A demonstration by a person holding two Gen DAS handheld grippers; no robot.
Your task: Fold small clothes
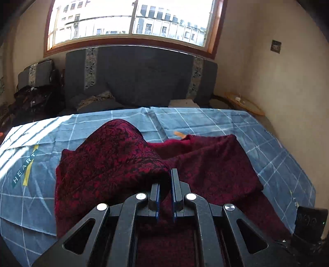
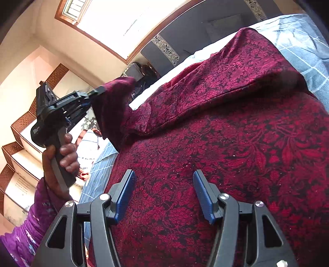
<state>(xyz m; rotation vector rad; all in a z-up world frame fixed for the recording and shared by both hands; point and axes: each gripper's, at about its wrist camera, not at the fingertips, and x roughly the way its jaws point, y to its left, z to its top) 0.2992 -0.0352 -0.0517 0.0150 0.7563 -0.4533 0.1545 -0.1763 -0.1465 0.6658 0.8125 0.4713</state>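
From the left wrist view, the left gripper (image 1: 169,174) fills the bottom of the frame, its two blue-padded fingers (image 1: 175,184) drawn together and clamped on an edge of the dark red patterned garment (image 1: 115,156). The cloth rises from that pinch into a hump at the centre of the frame, and the rest of it spreads to the right across the blue checked bedsheet (image 1: 216,123). Beyond the sheet, a dark grey sofa (image 1: 144,78) stands across the middle of the frame under a wide window (image 1: 131,18), with a heap of dark bags (image 1: 33,98) at mid-left.

From the right wrist view, the right gripper (image 2: 163,189) sits at the bottom centre, jaws standing apart above the garment (image 2: 236,133), which fills most of the frame; whether the pads touch the cloth I cannot tell. At mid-left a hand (image 2: 61,158) in a purple sleeve (image 2: 30,226) grips the handle of the left gripper (image 2: 96,92), which holds up a fold of the red fabric. Behind it, at the far left, are brown-edged steps (image 2: 18,127).
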